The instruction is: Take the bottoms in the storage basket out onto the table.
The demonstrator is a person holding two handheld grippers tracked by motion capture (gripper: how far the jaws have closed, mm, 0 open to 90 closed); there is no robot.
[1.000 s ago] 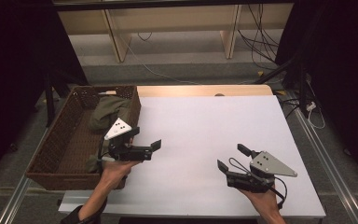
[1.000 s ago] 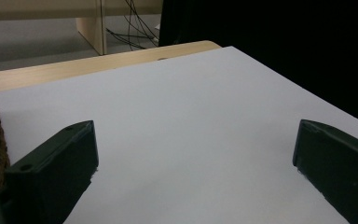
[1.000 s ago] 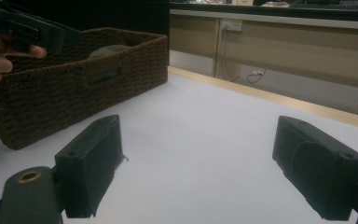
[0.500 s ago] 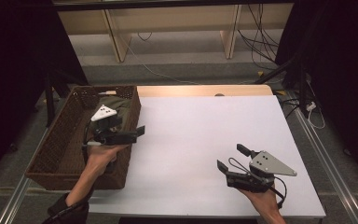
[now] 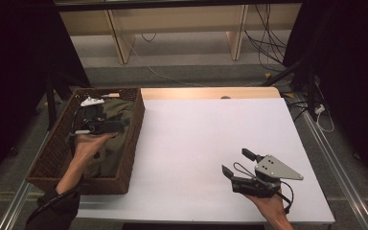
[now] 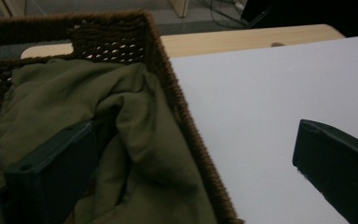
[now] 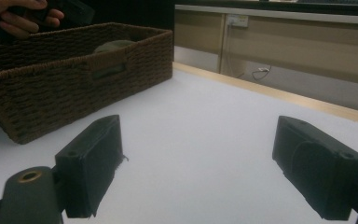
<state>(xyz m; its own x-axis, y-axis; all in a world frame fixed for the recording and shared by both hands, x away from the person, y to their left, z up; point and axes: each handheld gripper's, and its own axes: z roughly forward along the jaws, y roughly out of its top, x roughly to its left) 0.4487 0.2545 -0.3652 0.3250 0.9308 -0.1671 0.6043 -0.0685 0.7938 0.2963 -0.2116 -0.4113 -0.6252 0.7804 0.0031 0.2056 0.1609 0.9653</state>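
Note:
A brown wicker basket (image 5: 52,153) stands at the table's left with an olive green cloth (image 5: 110,143) bunched inside it. My left gripper (image 5: 120,125) hovers over the basket's far half, pointing right. In the left gripper view it (image 6: 193,177) is open: one jaw is down against the cloth (image 6: 135,126) inside the basket (image 6: 186,121), the other is over the white table. My right gripper (image 5: 235,161) is held low near the table's front right, open with nothing between its jaws. The right gripper view (image 7: 205,163) looks across the table at the basket (image 7: 74,79).
The white tabletop (image 5: 211,129) has a wooden strip (image 5: 206,92) along its far edge. Beyond it stand shelf legs with loose cables (image 5: 263,43) on the floor. A metal rail (image 5: 335,158) runs along the table's right side.
My left gripper has moved away from the front, leftward and toward the back, from beside the basket's right wall to over the cloth. The right gripper has stayed put.

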